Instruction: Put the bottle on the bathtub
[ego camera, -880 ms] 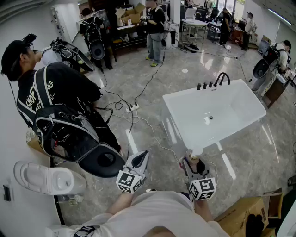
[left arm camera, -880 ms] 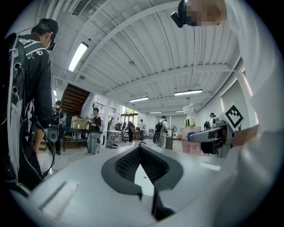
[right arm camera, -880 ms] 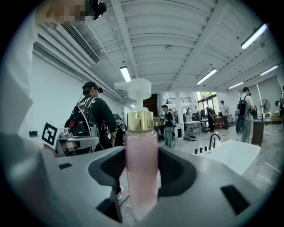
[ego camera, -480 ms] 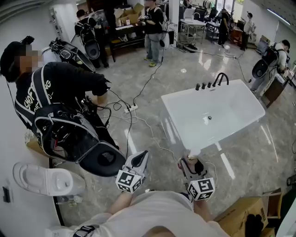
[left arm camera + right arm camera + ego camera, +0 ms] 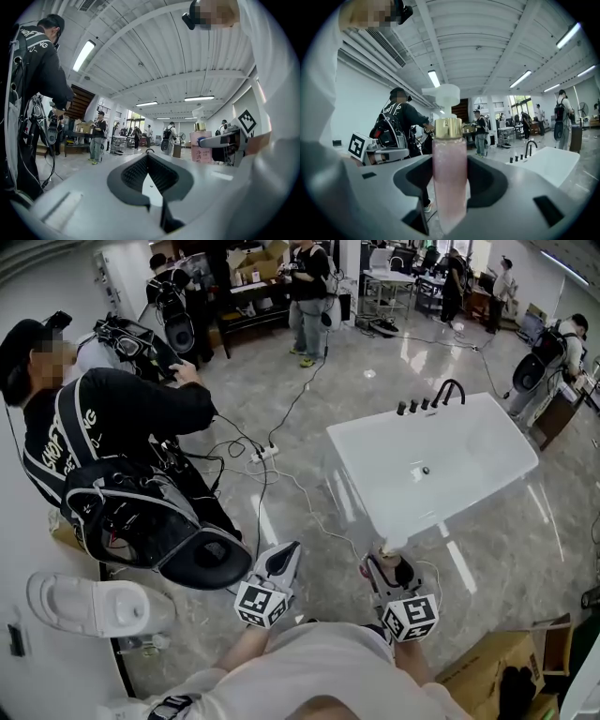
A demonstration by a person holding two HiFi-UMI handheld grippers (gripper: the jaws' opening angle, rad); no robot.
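A pink bottle (image 5: 449, 183) with a gold collar and a white pump head stands upright between the jaws of my right gripper (image 5: 450, 190), which is shut on it. In the head view the right gripper (image 5: 391, 565) holds the bottle (image 5: 395, 548) just short of the near end of the white bathtub (image 5: 469, 486). The bathtub (image 5: 548, 165) lies ahead and to the right in the right gripper view. My left gripper (image 5: 284, 554) hangs beside it to the left, its jaws (image 5: 147, 158) closed at the tips with nothing between them. The bottle (image 5: 204, 152) also shows at the right of the left gripper view.
A person in black (image 5: 103, 418) bends over a black bag (image 5: 141, 521) at the left, beside a white toilet (image 5: 89, 604). Cables and a power strip (image 5: 264, 453) cross the marble floor. A black tap (image 5: 448, 390) stands at the tub's far end. A cardboard box (image 5: 487, 671) lies near right.
The person in black has raised an arm toward the gear behind. The bathtub has shifted slightly up in the view. Both grippers hold about the same place, the bottle still gripped.
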